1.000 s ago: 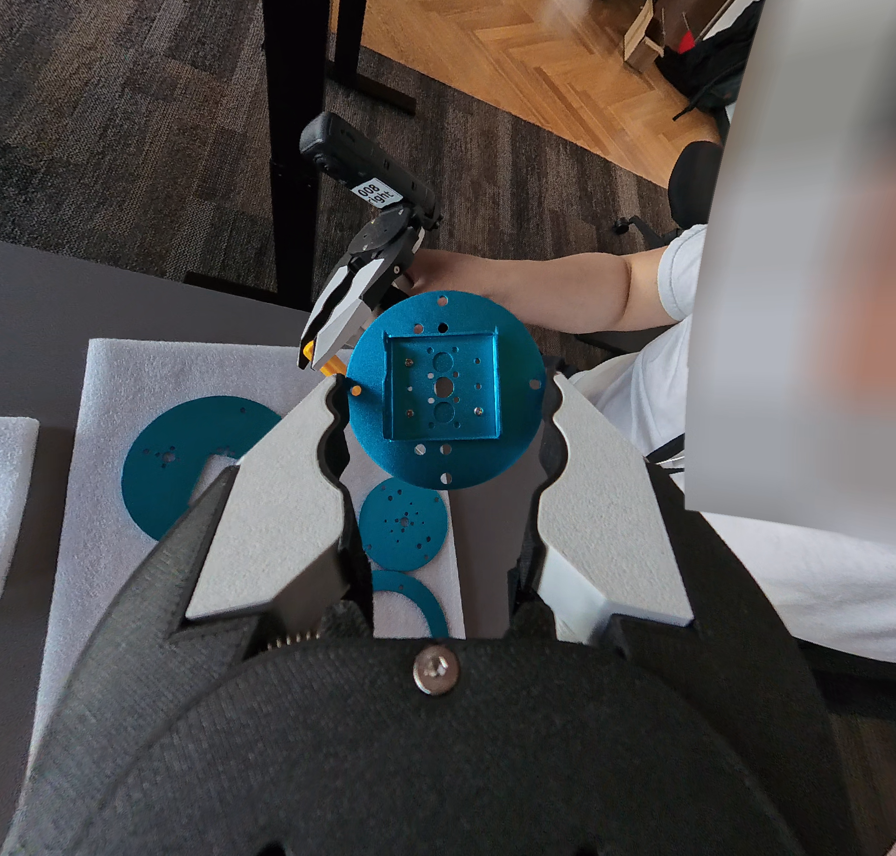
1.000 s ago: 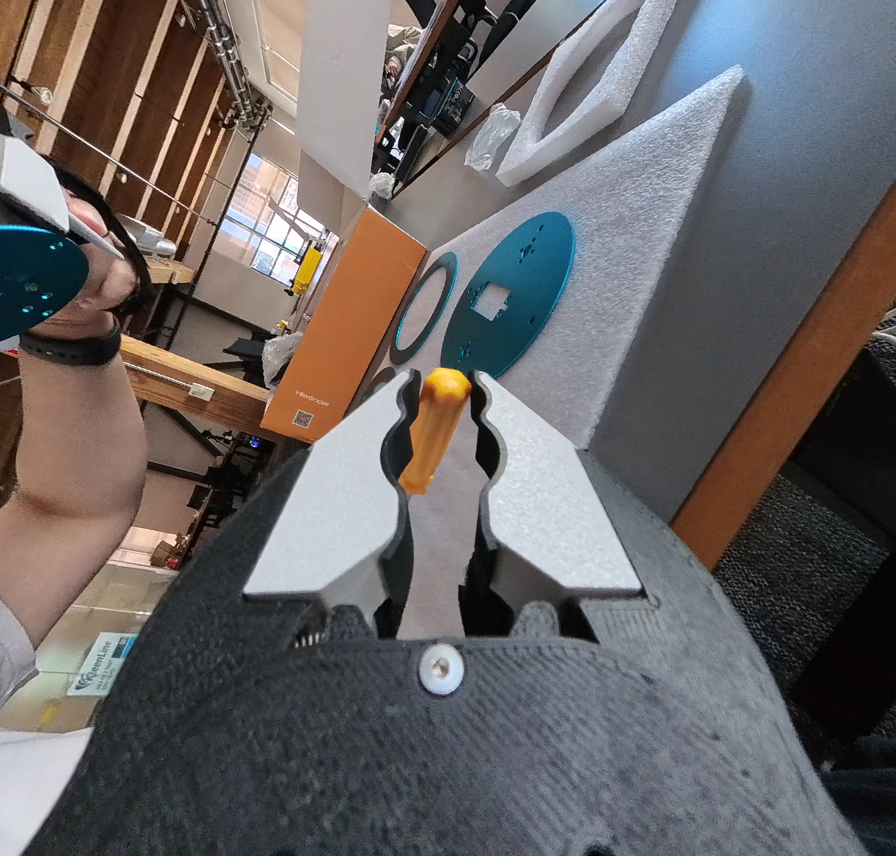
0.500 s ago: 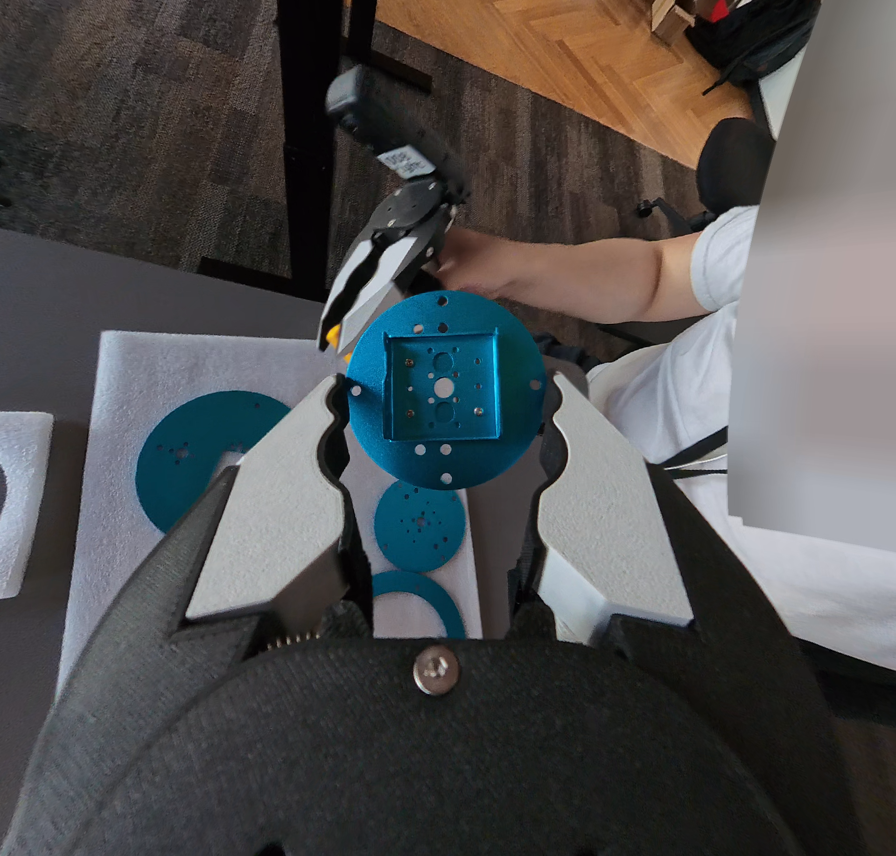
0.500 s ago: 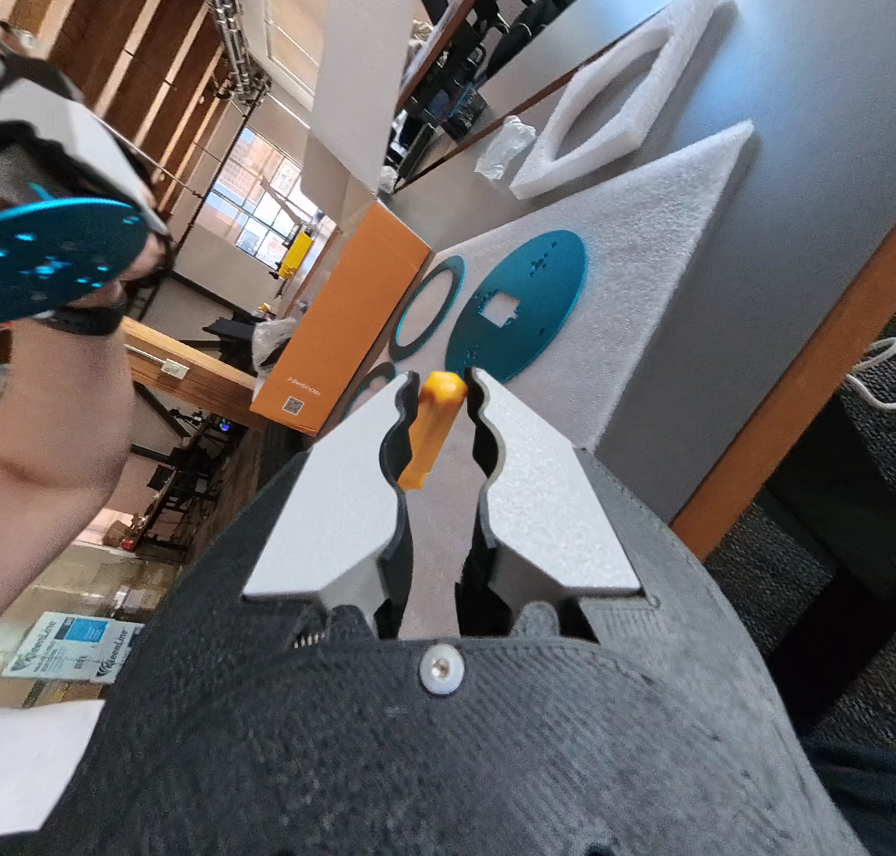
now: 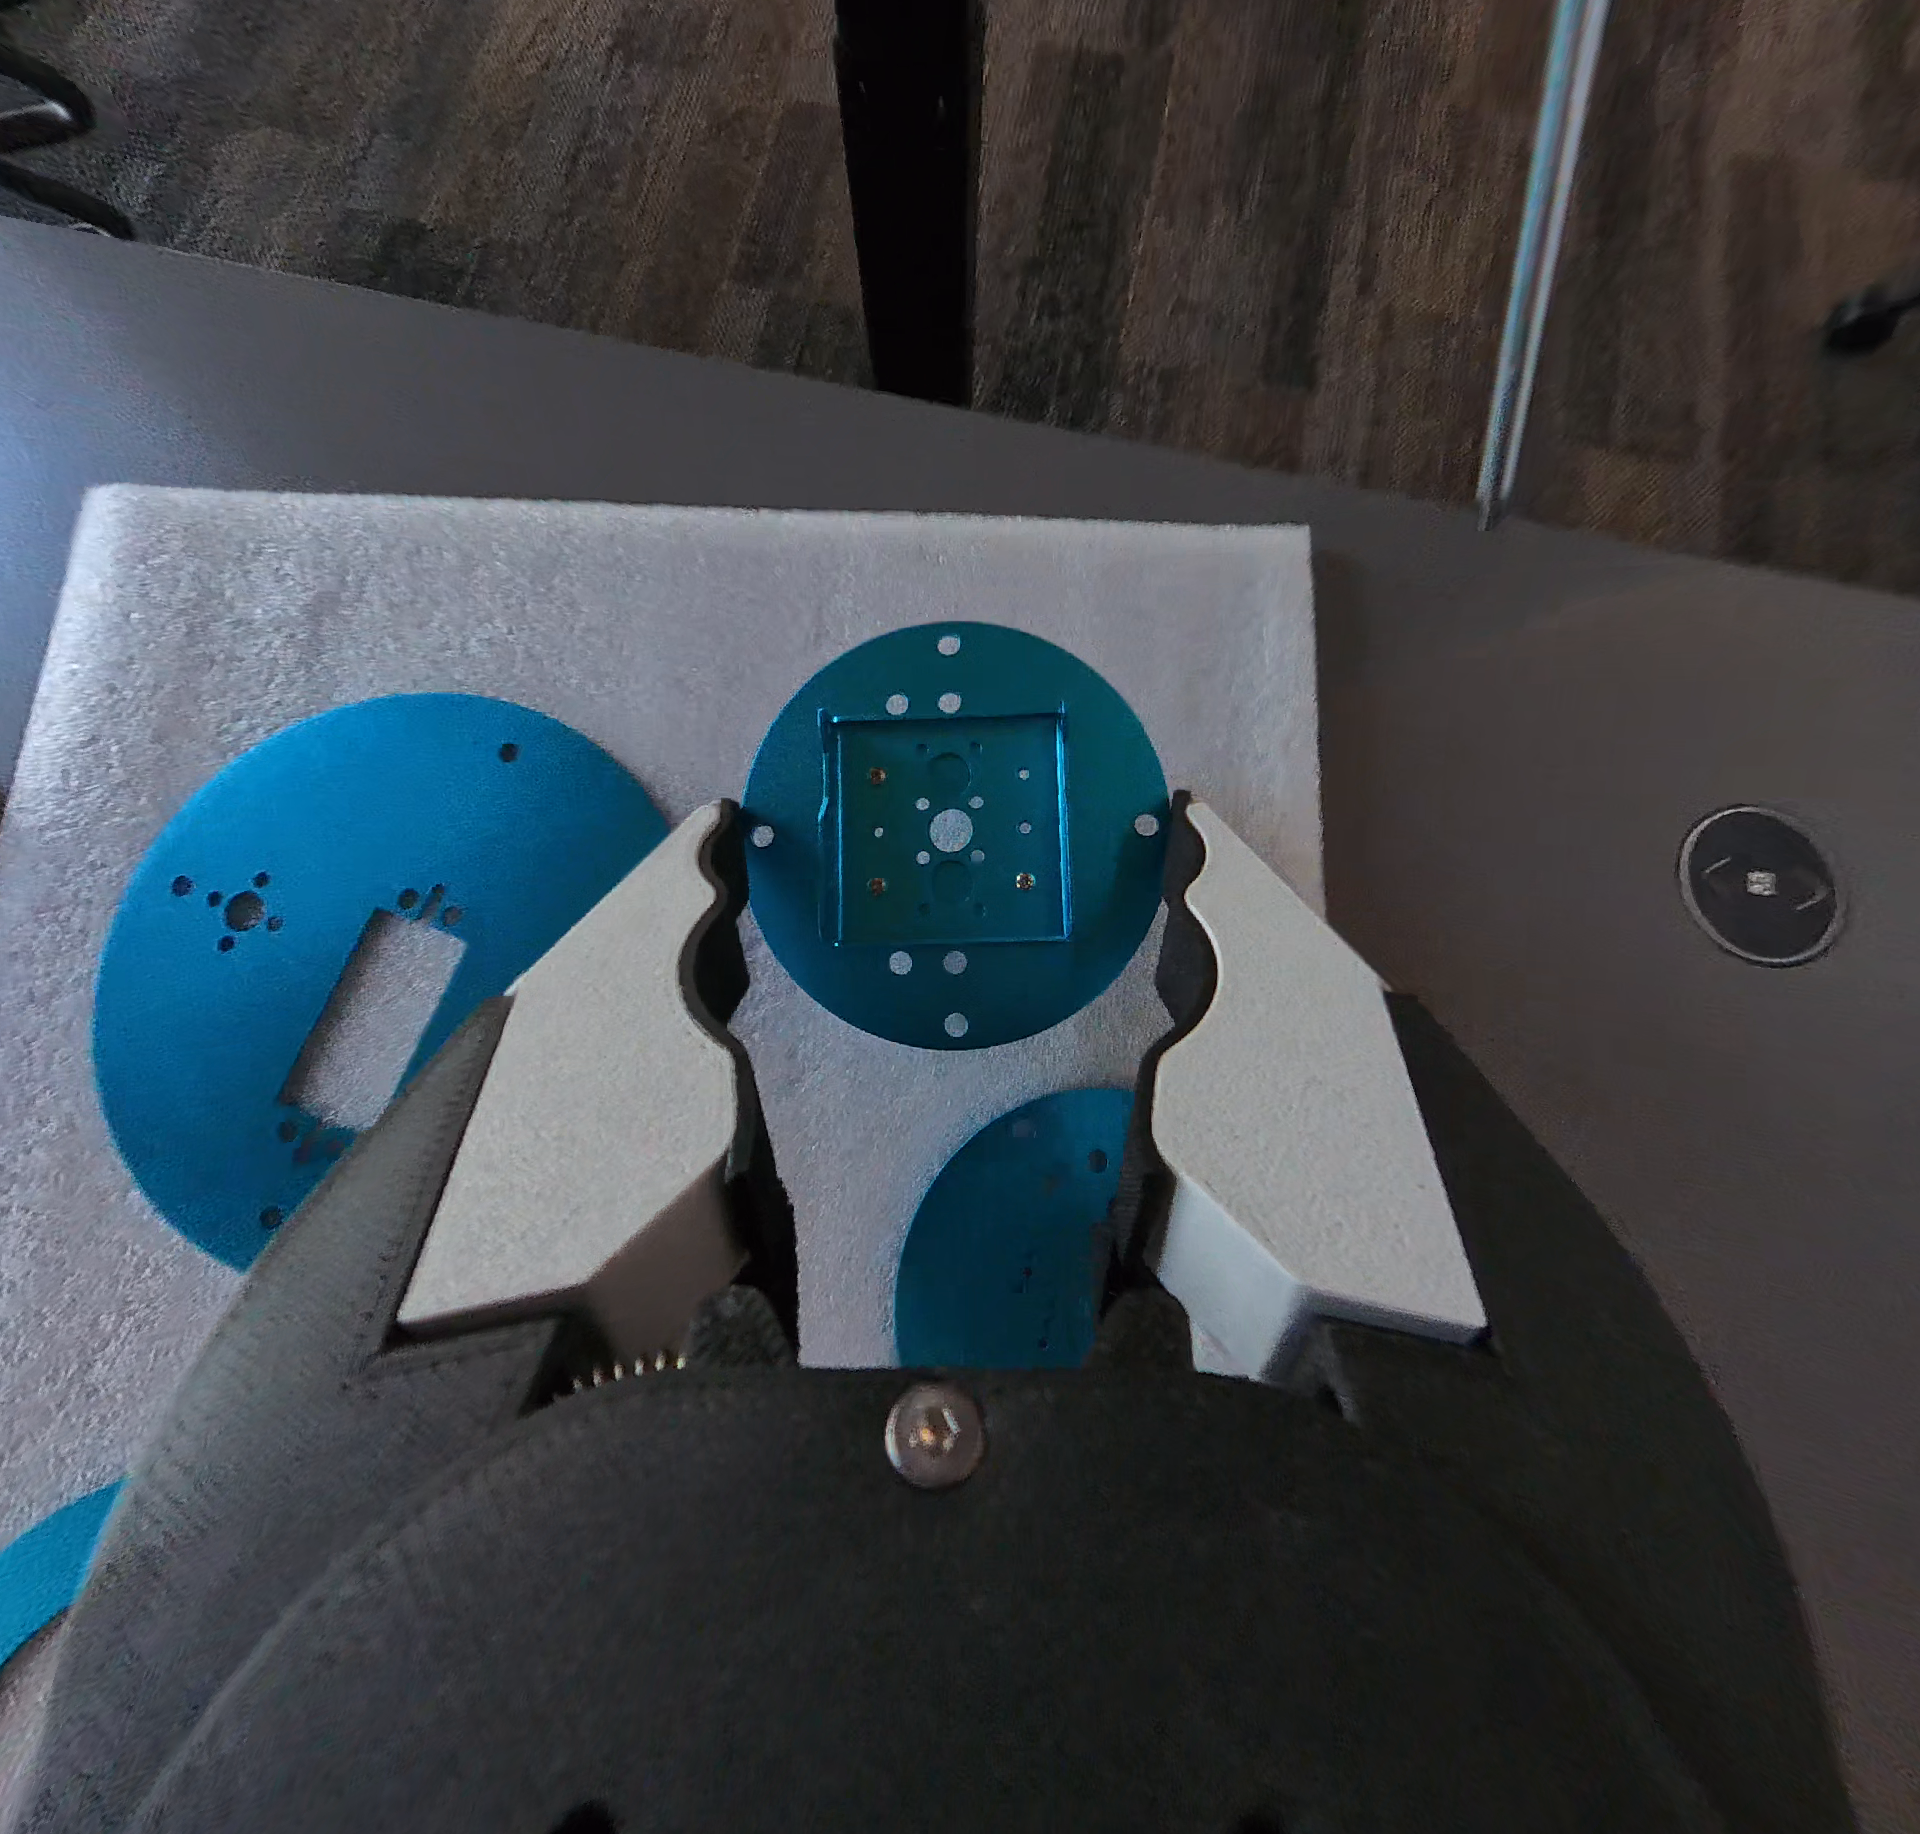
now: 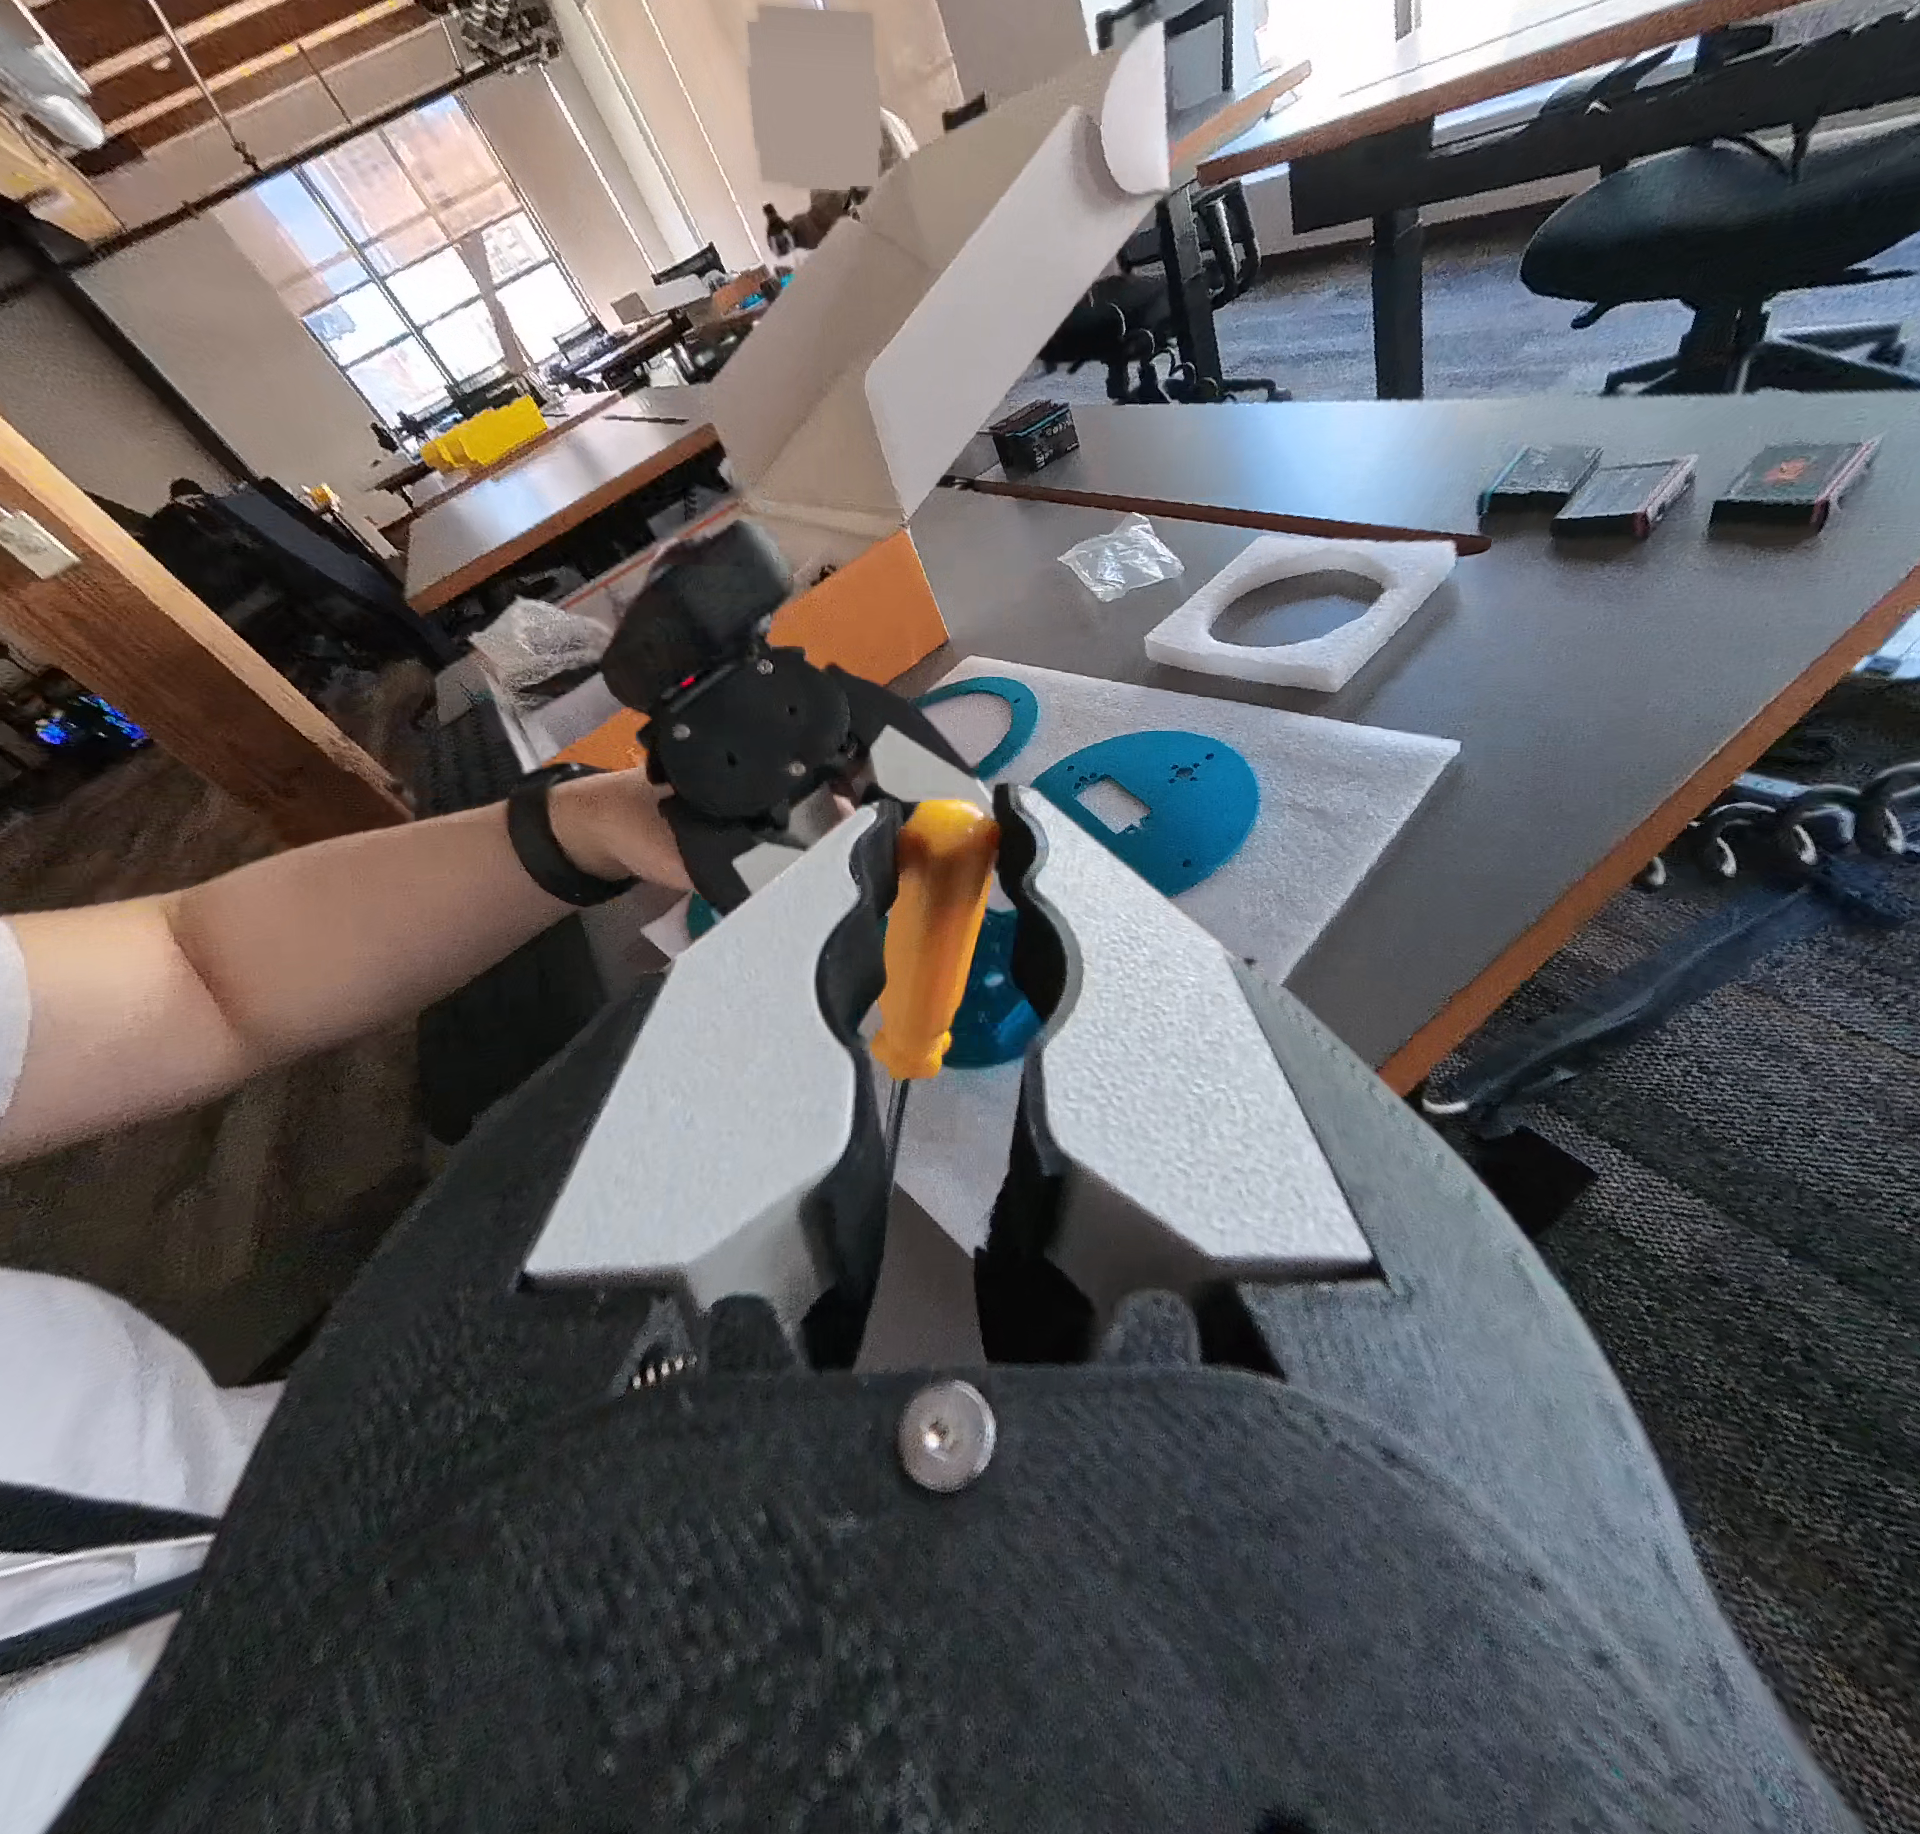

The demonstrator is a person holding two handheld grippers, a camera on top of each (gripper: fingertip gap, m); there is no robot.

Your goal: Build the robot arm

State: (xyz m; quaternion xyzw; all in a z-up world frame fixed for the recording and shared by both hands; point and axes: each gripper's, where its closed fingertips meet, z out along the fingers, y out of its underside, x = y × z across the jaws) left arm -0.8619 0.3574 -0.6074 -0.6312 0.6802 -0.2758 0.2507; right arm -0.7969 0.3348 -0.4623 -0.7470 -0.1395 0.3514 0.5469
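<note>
My left gripper (image 5: 954, 823) is shut on a round blue plate with a square bracket (image 5: 954, 834), gripping its rim on both sides, low over a white foam sheet (image 5: 623, 600). I cannot tell whether the plate touches the foam. My right gripper (image 6: 940, 818) is shut on the orange handle of a screwdriver (image 6: 935, 932), shaft pointing back toward the camera. The steel shaft shows in the left wrist view (image 5: 1538, 226), well right of the plate. The left gripper (image 6: 748, 735) also shows in the right wrist view, just beyond my right fingers.
A large blue disc with a rectangular cutout (image 5: 343, 974), a small blue disc (image 5: 1018, 1234) and a blue ring (image 6: 977, 714) lie on the foam. The grey table (image 5: 1558, 745) holds a foam frame (image 6: 1299, 600), an open orange box (image 6: 862, 610) and small dark boxes (image 6: 1621, 496). Across from one pair of fingers to the other is roughly 15 centimeters.
My left gripper swung down with the blue plate, from in front of the person to low over the foam. My right gripper turned and drew away, still holding the screwdriver.
</note>
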